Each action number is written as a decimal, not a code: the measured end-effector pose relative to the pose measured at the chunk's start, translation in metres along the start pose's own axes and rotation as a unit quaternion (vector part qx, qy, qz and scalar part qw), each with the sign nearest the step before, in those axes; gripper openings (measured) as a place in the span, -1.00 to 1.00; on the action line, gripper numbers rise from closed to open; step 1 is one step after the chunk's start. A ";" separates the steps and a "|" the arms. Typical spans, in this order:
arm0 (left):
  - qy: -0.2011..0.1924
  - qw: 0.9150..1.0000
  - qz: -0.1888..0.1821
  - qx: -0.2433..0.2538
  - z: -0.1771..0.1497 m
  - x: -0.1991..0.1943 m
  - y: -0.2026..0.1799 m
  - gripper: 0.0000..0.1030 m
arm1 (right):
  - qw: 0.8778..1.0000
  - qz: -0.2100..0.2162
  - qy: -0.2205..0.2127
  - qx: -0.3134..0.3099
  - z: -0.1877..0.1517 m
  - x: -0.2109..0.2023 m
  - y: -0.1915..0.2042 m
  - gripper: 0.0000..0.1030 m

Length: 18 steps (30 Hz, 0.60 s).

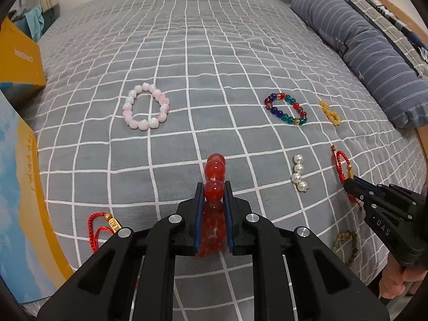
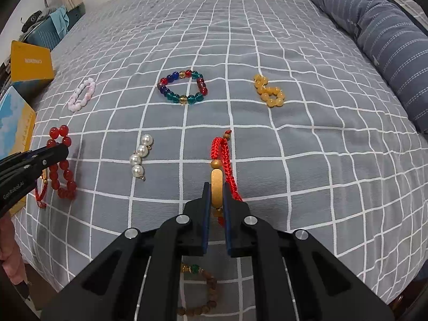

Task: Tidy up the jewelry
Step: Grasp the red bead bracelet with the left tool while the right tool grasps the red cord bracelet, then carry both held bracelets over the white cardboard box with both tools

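Note:
My left gripper (image 1: 213, 188) is shut on a red bead bracelet (image 1: 214, 168), which also shows in the right wrist view (image 2: 62, 165) just above the grey checked bedspread (image 1: 214, 67). My right gripper (image 2: 216, 190) is shut on the gold bar of a red cord bracelet (image 2: 220, 149); it also shows in the left wrist view (image 1: 341, 164). On the bed lie a pink bead bracelet (image 1: 145, 107), a multicoloured bead bracelet (image 1: 286, 109), a yellow bead bracelet (image 1: 330, 113), a pearl string (image 1: 299, 172), a second red cord bracelet (image 1: 103, 227) and a brown bead bracelet (image 2: 206, 291).
Yellow and blue boxes (image 1: 18, 53) stand along the bed's left edge. A striped blue bolster pillow (image 1: 361, 50) lies along the right side. The far half of the bedspread holds no jewelry.

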<state>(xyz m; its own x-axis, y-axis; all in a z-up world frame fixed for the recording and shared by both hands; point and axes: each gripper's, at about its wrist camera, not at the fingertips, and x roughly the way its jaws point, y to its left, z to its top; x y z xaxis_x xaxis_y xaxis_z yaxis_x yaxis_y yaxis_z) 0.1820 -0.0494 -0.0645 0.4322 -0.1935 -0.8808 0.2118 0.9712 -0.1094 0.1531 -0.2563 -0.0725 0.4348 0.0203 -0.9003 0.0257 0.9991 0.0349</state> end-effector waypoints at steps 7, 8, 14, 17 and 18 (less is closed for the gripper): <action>-0.012 1.000 0.002 0.012 0.002 -0.017 -0.005 -0.74 | 1.000 -0.007 -0.007 -0.001 0.002 -0.008 -0.001 -0.84; -0.013 1.000 0.001 0.010 0.002 -0.020 -0.005 -0.74 | 1.000 -0.008 -0.008 -0.001 0.002 -0.010 -0.001 -0.85; -0.021 1.000 0.001 0.011 0.006 -0.031 -0.005 -0.75 | 1.000 -0.012 -0.019 -0.003 0.008 -0.020 -0.001 -0.85; -0.025 1.000 0.002 0.013 0.008 -0.037 -0.005 -0.75 | 1.000 -0.015 -0.024 -0.002 0.011 -0.026 -0.001 -0.85; -0.029 0.999 0.001 0.014 0.009 -0.041 -0.006 -0.75 | 1.000 -0.016 -0.026 -0.003 0.012 -0.028 -0.001 -0.85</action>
<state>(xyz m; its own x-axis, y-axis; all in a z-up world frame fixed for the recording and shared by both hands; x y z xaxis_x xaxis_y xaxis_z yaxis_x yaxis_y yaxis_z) 0.1711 -0.0482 -0.0239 0.4818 -0.1995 -0.8533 0.2344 0.9676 -0.0939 0.1512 -0.2582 -0.0419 0.4804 -0.0133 -0.8769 0.0349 0.9994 0.0040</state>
